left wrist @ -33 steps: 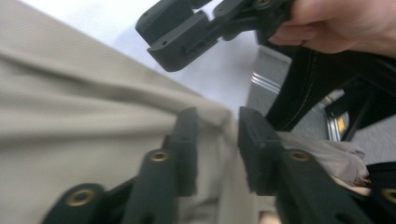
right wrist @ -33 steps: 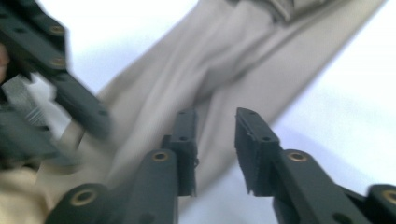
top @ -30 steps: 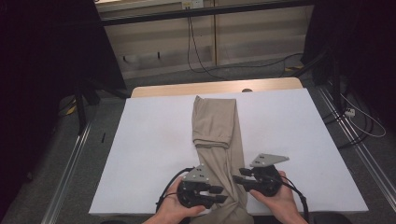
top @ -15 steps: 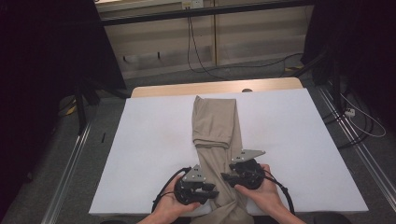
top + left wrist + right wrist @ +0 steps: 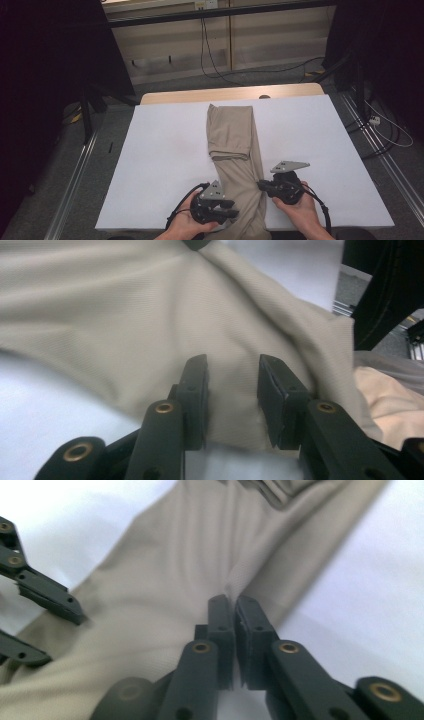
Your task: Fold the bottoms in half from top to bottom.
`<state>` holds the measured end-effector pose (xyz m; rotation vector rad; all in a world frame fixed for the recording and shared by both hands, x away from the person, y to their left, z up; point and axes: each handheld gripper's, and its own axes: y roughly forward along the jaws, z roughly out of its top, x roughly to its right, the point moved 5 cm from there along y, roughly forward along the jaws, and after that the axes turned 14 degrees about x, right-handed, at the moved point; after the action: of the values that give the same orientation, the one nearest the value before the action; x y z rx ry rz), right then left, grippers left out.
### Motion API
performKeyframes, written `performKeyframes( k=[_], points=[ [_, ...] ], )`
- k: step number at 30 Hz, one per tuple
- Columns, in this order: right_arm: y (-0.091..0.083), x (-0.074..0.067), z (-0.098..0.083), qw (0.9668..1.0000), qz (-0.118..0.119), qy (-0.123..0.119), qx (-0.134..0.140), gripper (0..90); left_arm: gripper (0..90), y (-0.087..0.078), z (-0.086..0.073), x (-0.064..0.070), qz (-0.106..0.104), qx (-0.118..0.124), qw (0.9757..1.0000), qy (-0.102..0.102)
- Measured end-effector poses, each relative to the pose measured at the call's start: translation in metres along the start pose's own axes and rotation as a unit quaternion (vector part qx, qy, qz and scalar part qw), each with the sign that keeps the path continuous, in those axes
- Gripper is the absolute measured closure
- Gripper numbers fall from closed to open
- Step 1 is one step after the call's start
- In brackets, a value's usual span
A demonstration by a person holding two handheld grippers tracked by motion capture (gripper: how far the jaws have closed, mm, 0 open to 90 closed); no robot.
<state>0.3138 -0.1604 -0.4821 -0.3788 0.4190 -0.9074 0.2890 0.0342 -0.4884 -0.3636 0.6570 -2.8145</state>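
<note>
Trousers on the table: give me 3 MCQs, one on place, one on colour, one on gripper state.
1. Where do the trousers lie on the white sheet?
A. far left edge
B. down the middle
C. far right corner

2. What colour are the trousers?
A. beige
B. navy
C. red

3. How do the jaws of the right gripper stand?
A. wide open above the cloth
B. pinched shut on a fold of cloth
C. shut on a cable

Key: 1 B, the high view shows them running from the far edge toward the person at the centre. 2 A, beige in every view. 3 B, having just closed, the jaws nip a raised cloth ridge in the right gripper view.
</note>
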Motion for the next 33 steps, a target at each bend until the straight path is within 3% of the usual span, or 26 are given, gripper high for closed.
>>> performKeyframes(
  k=[1, 4, 6, 7, 9, 11, 12, 16, 17, 19, 22, 25, 29, 31, 33],
  points=[
    [-0.003, 0.002, -0.002, 1.0, -0.004, 0.0, -0.002, 87.1, 63.8, 0.0, 0.0, 0.001, 0.0, -0.007, 1.0, 0.007],
    [-0.012, 0.009, -0.01, 0.9998, -0.016, 0.004, -0.011, 90.0, 62.8, 0.0, -0.002, 0.01, -0.021, -0.005, 0.9996, -0.018],
    [-0.016, 0.009, -0.011, 0.9998, -0.018, 0.006, -0.009, 89.1, 62.9, 0.0, -0.003, 0.016, -0.022, -0.01, 0.9997, 0.001],
    [-0.019, 0.006, -0.01, 0.9999, -0.008, 0.007, -0.004, 86.6, 62.8, 0.001, -0.002, 0.019, -0.022, -0.01, 0.9997, 0.005],
    [-0.024, -0.002, -0.006, 0.9999, 0.0, -0.005, 0.015, 80.9, 61.8, 0.0, -0.002, 0.022, -0.034, -0.009, 0.9994, -0.008],
    [-0.027, -0.015, -0.003, 0.9989, 0.038, -0.008, 0.026, 75.9, 62.0, -0.001, -0.002, 0.024, -0.031, -0.014, 0.9994, -0.002],
    [-0.027, -0.021, -0.004, 0.9983, 0.051, -0.013, 0.026, 73.1, 62.9, -0.002, -0.002, 0.025, -0.04, -0.009, 0.9991, -0.007],
    [-0.018, -0.04, -0.004, 0.9953, 0.068, -0.064, 0.026, 61.5, 63.9, -0.008, -0.002, 0.021, -0.034, -0.007, 0.9993, -0.015],
    [-0.011, -0.043, -0.004, 0.9951, 0.071, -0.066, 0.017, 55.1, 64.4, -0.01, -0.002, 0.019, -0.032, -0.008, 0.9993, -0.02],
    [-0.007, -0.044, -0.005, 0.9954, 0.066, -0.069, 0.006, 54.6, 64.6, -0.011, -0.003, 0.018, -0.027, -0.009, 0.9992, -0.028],
    [-0.003, -0.045, -0.016, 0.994, 0.044, -0.097, -0.026, 58.7, 64.7, -0.012, -0.009, 0.02, -0.027, -0.019, 0.9991, -0.024],
    [-0.011, -0.041, -0.021, 0.9948, 0.032, -0.093, -0.027, 68.7, 64.7, -0.011, -0.009, 0.024, -0.033, -0.017, 0.9988, -0.031],
    [-0.024, -0.036, -0.027, 0.9962, 0.027, -0.079, -0.024, 88.5, 64.0, -0.008, -0.008, 0.03, -0.039, -0.021, 0.9989, -0.016],
    [-0.03, -0.033, -0.031, 0.9962, 0.026, -0.079, -0.026, 90.0, 62.5, -0.009, -0.006, 0.025, -0.033, -0.017, 0.9993, -0.009],
    [-0.036, -0.028, -0.033, 0.9969, 0.015, -0.071, -0.03, 90.0, 57.3, -0.012, -0.003, 0.016, -0.013, -0.011, 0.9998, -0.003]
  ],
)
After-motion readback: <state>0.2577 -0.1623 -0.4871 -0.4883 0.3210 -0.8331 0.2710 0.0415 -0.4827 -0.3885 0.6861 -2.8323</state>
